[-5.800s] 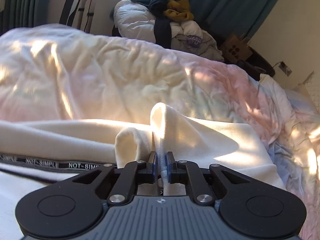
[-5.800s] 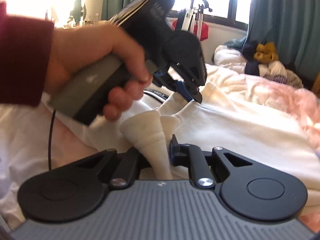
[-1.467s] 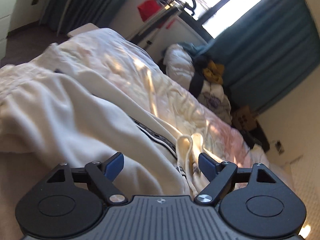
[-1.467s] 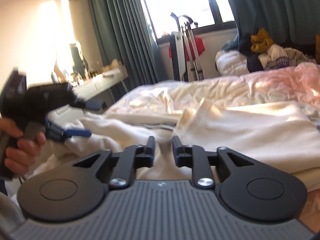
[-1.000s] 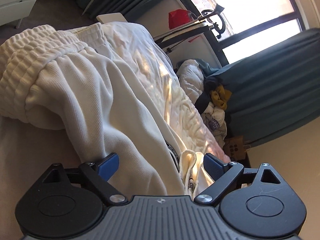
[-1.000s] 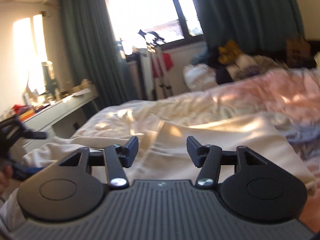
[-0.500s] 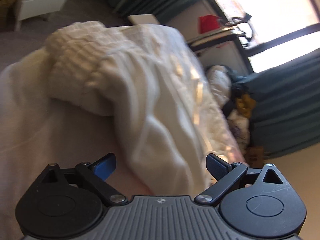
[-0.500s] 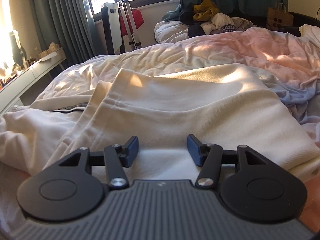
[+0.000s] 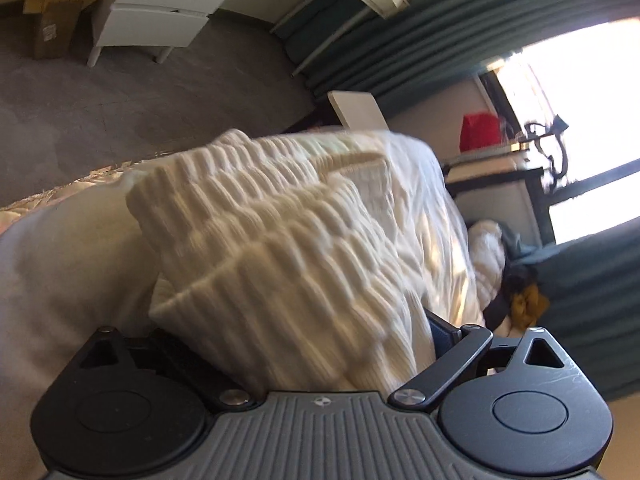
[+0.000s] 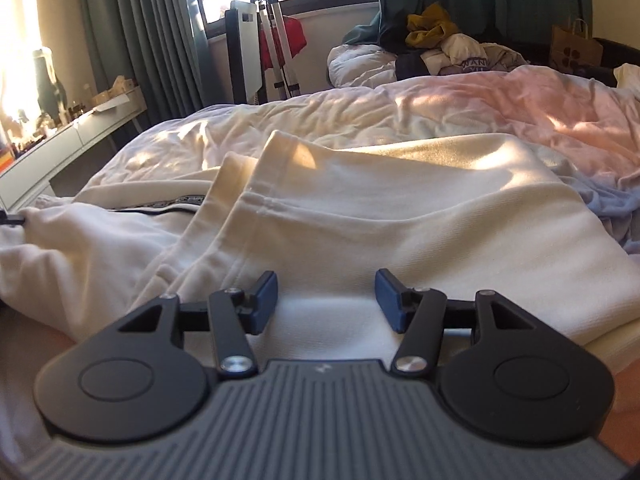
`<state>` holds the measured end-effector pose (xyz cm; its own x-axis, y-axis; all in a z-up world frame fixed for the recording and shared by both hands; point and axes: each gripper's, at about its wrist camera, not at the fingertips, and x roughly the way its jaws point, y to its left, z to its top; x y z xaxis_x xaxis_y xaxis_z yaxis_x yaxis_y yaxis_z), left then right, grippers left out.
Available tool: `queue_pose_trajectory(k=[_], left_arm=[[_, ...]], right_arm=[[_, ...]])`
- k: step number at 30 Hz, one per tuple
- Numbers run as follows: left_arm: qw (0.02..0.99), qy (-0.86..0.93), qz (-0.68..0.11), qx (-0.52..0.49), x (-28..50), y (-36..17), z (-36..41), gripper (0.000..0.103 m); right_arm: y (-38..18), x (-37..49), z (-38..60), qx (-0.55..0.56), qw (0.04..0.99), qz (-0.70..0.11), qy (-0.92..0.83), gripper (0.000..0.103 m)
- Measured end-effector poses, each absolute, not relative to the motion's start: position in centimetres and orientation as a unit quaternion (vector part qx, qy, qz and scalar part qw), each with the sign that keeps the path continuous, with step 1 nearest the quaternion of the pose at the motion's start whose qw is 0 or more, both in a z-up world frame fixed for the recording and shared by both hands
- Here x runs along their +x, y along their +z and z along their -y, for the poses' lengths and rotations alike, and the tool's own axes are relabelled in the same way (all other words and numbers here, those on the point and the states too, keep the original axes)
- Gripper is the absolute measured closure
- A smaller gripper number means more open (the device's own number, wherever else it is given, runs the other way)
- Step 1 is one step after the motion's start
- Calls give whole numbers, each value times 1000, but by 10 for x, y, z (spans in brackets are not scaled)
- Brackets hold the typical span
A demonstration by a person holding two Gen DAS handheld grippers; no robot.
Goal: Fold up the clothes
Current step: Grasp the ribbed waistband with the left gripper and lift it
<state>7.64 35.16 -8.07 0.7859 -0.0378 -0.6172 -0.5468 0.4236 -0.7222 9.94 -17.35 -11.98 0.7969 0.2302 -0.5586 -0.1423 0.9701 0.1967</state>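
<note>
Cream trousers lie folded over on the bed, with a black printed band along one leg at the left. Their thick ribbed waistband fills the left wrist view, bunched and slightly blurred. My left gripper is open wide around this waistband, which sits between the jaws and hides the left finger. Only the right fingertip shows. My right gripper is open, low over the near edge of the folded trouser legs, holding nothing.
The bed has a rumpled white and pink duvet. A heap of clothes and a paper bag lie at the back. A desk stands left. White drawers and grey carpet lie beyond the bed's edge.
My left gripper has pushed forward onto the ribbed waistband, which now lies between its open jaws. My right gripper has dropped slightly closer to the folded legs and stays open.
</note>
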Motion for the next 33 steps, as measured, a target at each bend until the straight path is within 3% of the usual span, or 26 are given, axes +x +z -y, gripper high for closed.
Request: queue_pose_trajectory(k=[3, 5, 8, 17, 23, 29, 33], left_arm=[[823, 172, -278, -464, 84, -68, -344, 32], [849, 171, -271, -420, 90, -52, -330, 51], [883, 169, -260, -354, 98, -28, -310, 69], [972, 110, -146, -150, 92, 86, -164, 73], [991, 57, -94, -75, 96, 124, -25, 73], [994, -29, -96, 32, 123, 103, 128, 74], [977, -99, -140, 124, 133, 47, 220, 75]], right_arm=[[-119, 99, 172, 70, 945, -303, 98, 46], [-119, 100, 172, 68, 945, -304, 97, 46], [-116, 100, 173, 72, 943, -309, 98, 46], [-80, 89, 209, 156, 940, -288, 97, 47], [-43, 75, 281, 229, 940, -244, 63, 46], [-33, 68, 368, 304, 926, -224, 19, 45], [-39, 65, 416, 348, 913, -215, -9, 45]])
